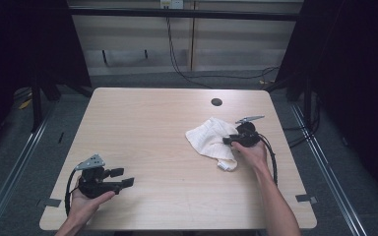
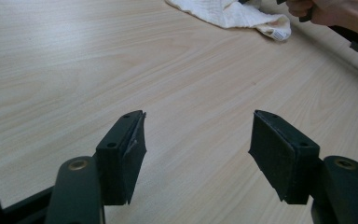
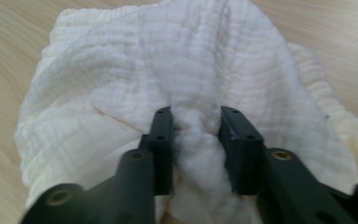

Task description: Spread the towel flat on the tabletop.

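A: From above, where are your two grippers?

B: Your left gripper point(image 1: 123, 177) sits near the table's point(image 1: 152, 128) front left corner, jaws spread, nothing between them. Your right gripper point(image 1: 228, 140) is over on the right half, its tips at the edge of the white cloth point(image 1: 210, 138), which lies crumpled on the wood below the small dark hole point(image 1: 216, 102).

A: And looking along your left gripper?

B: Its jaws stand wide apart above bare wood. The cloth point(image 2: 228, 13) lies far off at the top, with your right hand point(image 2: 317, 8) beside it.

A: Along your right one?

B: Here your right gripper point(image 3: 196, 128) has its jaws drawn in on a bunched fold of the cloth point(image 3: 168, 60), pinching it between the pads.
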A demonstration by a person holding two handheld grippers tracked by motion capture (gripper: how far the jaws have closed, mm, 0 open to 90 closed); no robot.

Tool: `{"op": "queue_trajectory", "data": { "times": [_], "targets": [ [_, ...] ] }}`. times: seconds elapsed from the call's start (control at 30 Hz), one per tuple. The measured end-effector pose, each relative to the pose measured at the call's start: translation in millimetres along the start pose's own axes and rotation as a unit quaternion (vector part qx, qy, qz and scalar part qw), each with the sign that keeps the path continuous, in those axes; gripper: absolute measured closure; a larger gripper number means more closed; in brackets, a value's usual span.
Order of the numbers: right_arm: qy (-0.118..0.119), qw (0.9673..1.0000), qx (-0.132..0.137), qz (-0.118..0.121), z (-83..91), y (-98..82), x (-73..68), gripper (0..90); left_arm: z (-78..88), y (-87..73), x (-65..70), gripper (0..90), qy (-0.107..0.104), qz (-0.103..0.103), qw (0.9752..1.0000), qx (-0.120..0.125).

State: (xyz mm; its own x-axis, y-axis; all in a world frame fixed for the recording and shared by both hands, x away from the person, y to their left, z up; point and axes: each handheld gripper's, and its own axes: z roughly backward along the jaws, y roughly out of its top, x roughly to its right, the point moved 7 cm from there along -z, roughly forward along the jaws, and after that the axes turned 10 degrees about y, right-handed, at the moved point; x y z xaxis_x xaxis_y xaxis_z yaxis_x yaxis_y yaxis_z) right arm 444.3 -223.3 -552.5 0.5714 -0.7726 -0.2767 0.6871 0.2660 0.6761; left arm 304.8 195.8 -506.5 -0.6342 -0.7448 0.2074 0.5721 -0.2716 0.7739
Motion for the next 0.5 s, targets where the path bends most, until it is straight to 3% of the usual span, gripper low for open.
{"op": "queue_trajectory", "data": {
  "times": [0.1, 0.17, 0.4, 0.43, 0.47, 0.5],
  "targets": [
    [0.005, 0.9999, 0.006, -0.012, 0.0, -1.4, -1.6, 77.7, 0.4, 0.8, 0.1, 35.9, 0.001, 0.002, 1.0000, 0.005],
    [0.008, 0.9999, 0.010, -0.004, -0.8, -1.5, -3.2, 80.3, 0.5, 1.0, -0.4, 35.9, 0.001, 0.002, 1.0000, 0.005],
    [0.032, 0.9995, 0.006, 0.005, -1.8, -4.6, -12.8, 82.0, -0.6, 1.7, -2.4, 38.1, 0.001, -0.002, 1.0000, 0.003],
    [0.038, 0.9992, 0.002, 0.009, -1.8, -6.5, -18.9, 81.9, -1.2, 3.8, -3.9, 39.3, 0.011, 0.015, 0.9997, 0.014],
    [0.038, 0.9992, 0.002, 0.009, -1.8, -6.5, -18.9, 81.9, -1.2, 3.8, -3.9, 41.0, 0.011, 0.015, 0.9997, 0.014],
    [0.043, 0.9990, 0.002, 0.010, -2.3, -7.1, -21.0, 81.9, -2.6, 5.7, -3.9, 41.0, 0.001, 0.033, 0.9993, 0.018]
  ]
}}
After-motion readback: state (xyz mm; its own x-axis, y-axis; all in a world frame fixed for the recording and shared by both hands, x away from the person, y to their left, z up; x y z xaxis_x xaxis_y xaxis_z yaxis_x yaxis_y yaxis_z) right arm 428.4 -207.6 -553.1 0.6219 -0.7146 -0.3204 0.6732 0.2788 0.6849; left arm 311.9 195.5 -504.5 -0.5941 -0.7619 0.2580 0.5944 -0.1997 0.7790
